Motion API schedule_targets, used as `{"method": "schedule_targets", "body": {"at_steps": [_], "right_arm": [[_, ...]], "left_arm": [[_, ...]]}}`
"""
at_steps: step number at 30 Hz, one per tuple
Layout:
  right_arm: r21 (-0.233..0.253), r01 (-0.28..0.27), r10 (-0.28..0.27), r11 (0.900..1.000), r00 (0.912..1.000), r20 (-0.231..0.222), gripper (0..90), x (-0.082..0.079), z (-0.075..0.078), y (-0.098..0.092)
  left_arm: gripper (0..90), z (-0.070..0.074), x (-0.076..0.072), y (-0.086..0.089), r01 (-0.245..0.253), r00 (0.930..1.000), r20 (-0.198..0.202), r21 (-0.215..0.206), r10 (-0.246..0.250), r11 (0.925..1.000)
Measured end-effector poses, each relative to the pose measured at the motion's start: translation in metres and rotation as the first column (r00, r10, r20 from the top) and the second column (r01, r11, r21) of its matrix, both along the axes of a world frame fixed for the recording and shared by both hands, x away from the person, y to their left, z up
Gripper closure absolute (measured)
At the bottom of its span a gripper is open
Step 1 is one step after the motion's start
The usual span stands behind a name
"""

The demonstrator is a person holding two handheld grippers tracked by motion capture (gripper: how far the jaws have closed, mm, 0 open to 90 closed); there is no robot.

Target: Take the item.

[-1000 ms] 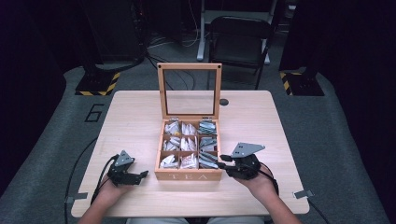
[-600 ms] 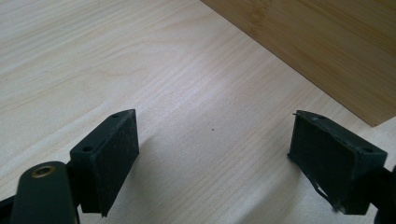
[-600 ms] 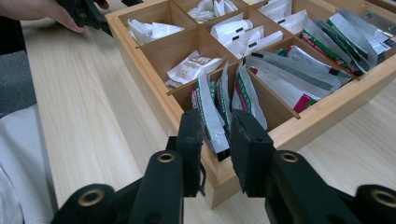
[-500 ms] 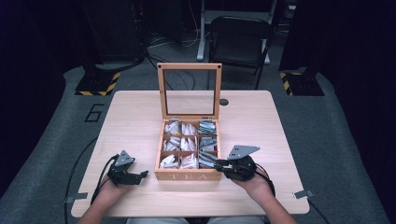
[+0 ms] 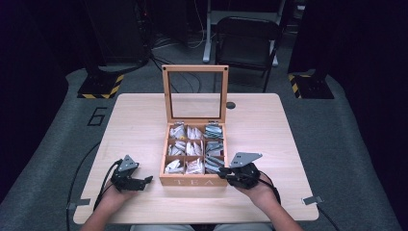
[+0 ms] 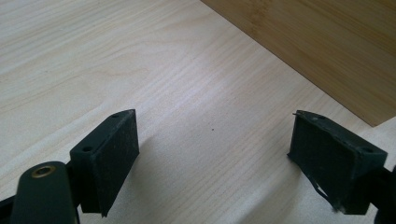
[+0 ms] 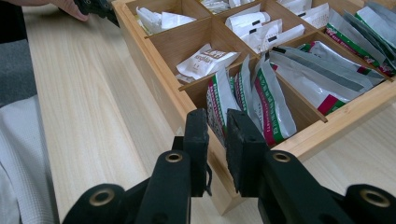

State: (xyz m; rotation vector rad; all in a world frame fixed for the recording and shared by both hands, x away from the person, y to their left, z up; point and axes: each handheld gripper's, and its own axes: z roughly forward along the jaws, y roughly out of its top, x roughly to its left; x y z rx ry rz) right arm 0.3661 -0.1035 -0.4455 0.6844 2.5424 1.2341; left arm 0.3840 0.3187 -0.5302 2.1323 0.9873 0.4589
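high view, what changed: the right gripper [image 5: 230, 174] has slid in over the last second, from a bit off the tea box [image 5: 194, 181] to right at its front right corner. The left gripper [image 5: 142, 181] hasn't really budged; it's parked on the table [image 5: 139, 125] just left of the box.

high view, what that means: looks to me like the right hand is lining up to pick a tea bag out of the front right compartment [image 5: 212, 164]. Nothing is lifted yet, so the job is barely started.

high view, the box: the lid [image 5: 195, 91] stands upright at the back with a clear pane. Nine compartments, all with packets in them as far as I can tell.

left gripper view: jaws are spread wide with bare tabletop between them, holding nothing. The plain wooden side of the box sits at the upper right, near but not touching.

right gripper view, jaws: nearly together, just a thin gap, nothing pinched. The tips sit right at the box's front wall [image 7: 154, 74], just short of the packets.

right gripper view, contents: the nearest compartment holds green-and-red striped sachets [image 7: 266, 93] standing on edge. The next one along has a white packet [image 7: 205, 60] lying loose. More white ones [image 7: 261, 30] sit further back, and silvery ones [image 7: 322, 74] next door.

right gripper view, far off: the other hand [image 7: 70, 7] is at the top left.
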Motion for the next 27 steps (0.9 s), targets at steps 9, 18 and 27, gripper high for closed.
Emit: {"method": "schedule_targets", "body": {"at_steps": [9,18,27], "right_arm": [[0.042,0.022,-0.021,0.999,0.9996,-0.017,72.9,0.006,0.002,-0.006],[0.023,0.009,-0.009,1.0,0.9997,-0.021,67.1,0.012,-0.002,0.0],[0.02,0.025,-0.025,0.999,0.9997,0.002,62.9,0.015,-0.003,0.001]], "left_arm": [[15.4,0.001,0.0,0.001,0.009,0.9999,-0.012,0.004,-0.009,1.0],[15.4,0.001,0.0,0.001,0.012,0.9999,-0.01,0.007,-0.012,0.9999],[15.4,0.001,0.001,0.001,0.013,0.9999,-0.009,0.01,-0.013,0.9999]]}}
